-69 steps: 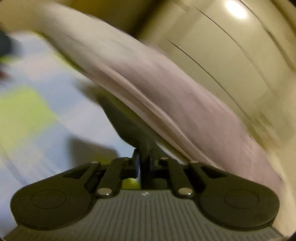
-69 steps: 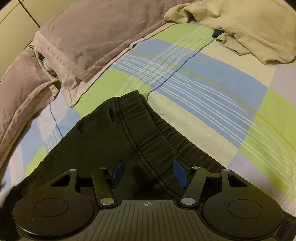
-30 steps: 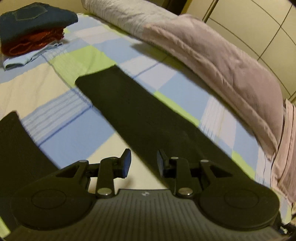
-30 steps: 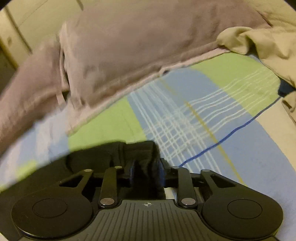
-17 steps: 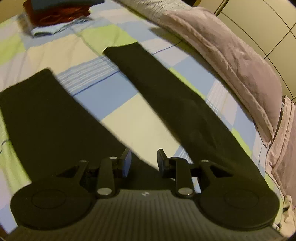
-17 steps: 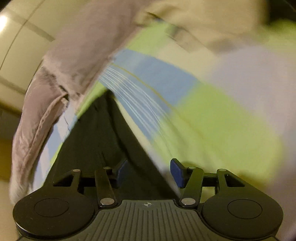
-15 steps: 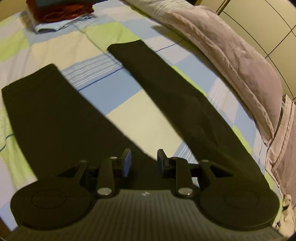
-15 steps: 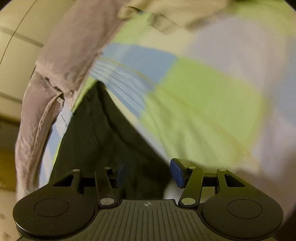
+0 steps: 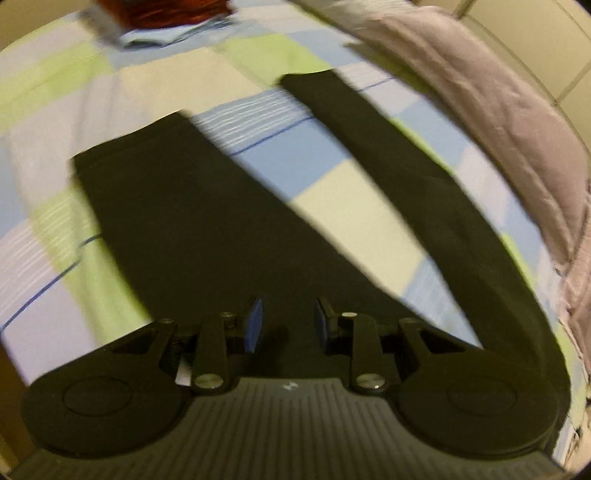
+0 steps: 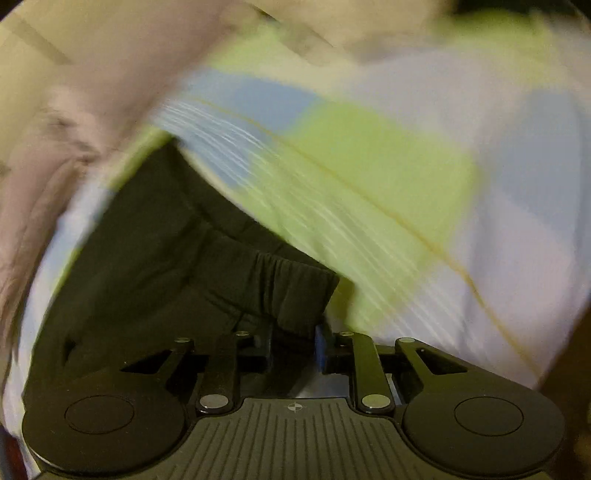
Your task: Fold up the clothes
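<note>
Black trousers (image 9: 207,236) lie spread on the checked bedsheet (image 9: 325,170), both legs stretching away in a V. My left gripper (image 9: 286,325) is open and empty, just above the crotch area between the legs. In the right wrist view the trousers' gathered waistband (image 10: 291,291) sits between the jaws. My right gripper (image 10: 293,345) is shut on the near corner of that waistband, with the cloth bunched up in front of it.
A folded stack of red and blue clothes (image 9: 162,18) lies at the far end of the bed. A mauve pillow (image 9: 480,110) runs along the right side and shows blurred in the right wrist view (image 10: 92,103). A beige garment (image 10: 369,22) lies far off.
My right gripper has closed from open onto the waistband corner. My left gripper has slid left and nearer over the trousers, still open; both views are blurred by motion.
</note>
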`<state>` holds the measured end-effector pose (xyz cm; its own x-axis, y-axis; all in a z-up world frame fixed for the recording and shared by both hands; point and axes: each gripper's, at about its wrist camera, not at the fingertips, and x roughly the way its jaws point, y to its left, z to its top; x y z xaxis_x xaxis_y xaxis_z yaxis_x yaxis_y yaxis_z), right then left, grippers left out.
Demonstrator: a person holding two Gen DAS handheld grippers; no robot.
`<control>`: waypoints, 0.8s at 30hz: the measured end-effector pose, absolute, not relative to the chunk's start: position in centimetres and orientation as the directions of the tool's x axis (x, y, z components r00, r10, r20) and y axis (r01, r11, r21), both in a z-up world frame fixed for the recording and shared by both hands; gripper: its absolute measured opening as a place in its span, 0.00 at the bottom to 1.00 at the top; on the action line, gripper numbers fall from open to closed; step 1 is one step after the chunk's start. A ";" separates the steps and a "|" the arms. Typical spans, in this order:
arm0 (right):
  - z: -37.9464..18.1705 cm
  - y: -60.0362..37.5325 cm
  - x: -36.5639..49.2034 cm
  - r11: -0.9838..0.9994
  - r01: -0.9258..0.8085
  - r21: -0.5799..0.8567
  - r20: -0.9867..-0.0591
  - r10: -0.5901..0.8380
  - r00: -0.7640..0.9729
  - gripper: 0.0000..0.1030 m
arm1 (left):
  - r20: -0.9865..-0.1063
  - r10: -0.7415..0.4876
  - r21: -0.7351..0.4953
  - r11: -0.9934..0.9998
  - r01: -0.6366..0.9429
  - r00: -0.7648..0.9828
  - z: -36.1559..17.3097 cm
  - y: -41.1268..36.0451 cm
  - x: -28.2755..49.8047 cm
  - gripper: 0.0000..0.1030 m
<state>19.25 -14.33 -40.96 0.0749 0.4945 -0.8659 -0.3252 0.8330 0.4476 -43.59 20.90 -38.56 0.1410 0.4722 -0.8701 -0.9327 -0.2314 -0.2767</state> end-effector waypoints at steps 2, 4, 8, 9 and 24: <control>-40.9 -14.4 19.8 0.829 -0.275 0.486 -0.852 0.520 0.061 0.31 | -0.872 0.476 -0.273 -0.277 -0.922 0.115 -38.8 20.2 -45.2 0.28; -40.6 -14.7 19.6 0.819 -0.251 0.516 -0.835 0.547 0.065 0.35 | -0.869 0.488 -0.264 -0.325 -0.908 0.078 -38.8 19.5 -46.9 0.35; -41.1 -15.8 19.1 0.789 -0.172 0.590 -0.793 0.607 0.063 0.49 | -0.863 0.502 -0.293 -0.419 -0.860 0.049 -39.4 19.1 -50.5 0.40; -41.3 -16.0 19.0 0.783 -0.148 0.605 -0.784 0.618 0.064 0.49 | -0.864 0.502 -0.296 -0.442 -0.847 0.040 -39.7 19.4 -51.4 0.40; -38.6 -13.3 16.6 0.882 -0.256 0.396 -0.867 0.451 0.213 0.20 | -0.763 0.643 -0.200 -0.139 -0.970 0.065 -37.1 20.2 -54.6 0.06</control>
<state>16.60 -13.26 -38.60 0.2133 0.4513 -0.8665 -0.2560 0.8817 0.3962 -54.61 20.21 -37.11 0.0652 0.6431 -0.7630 -0.9699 -0.1388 -0.1998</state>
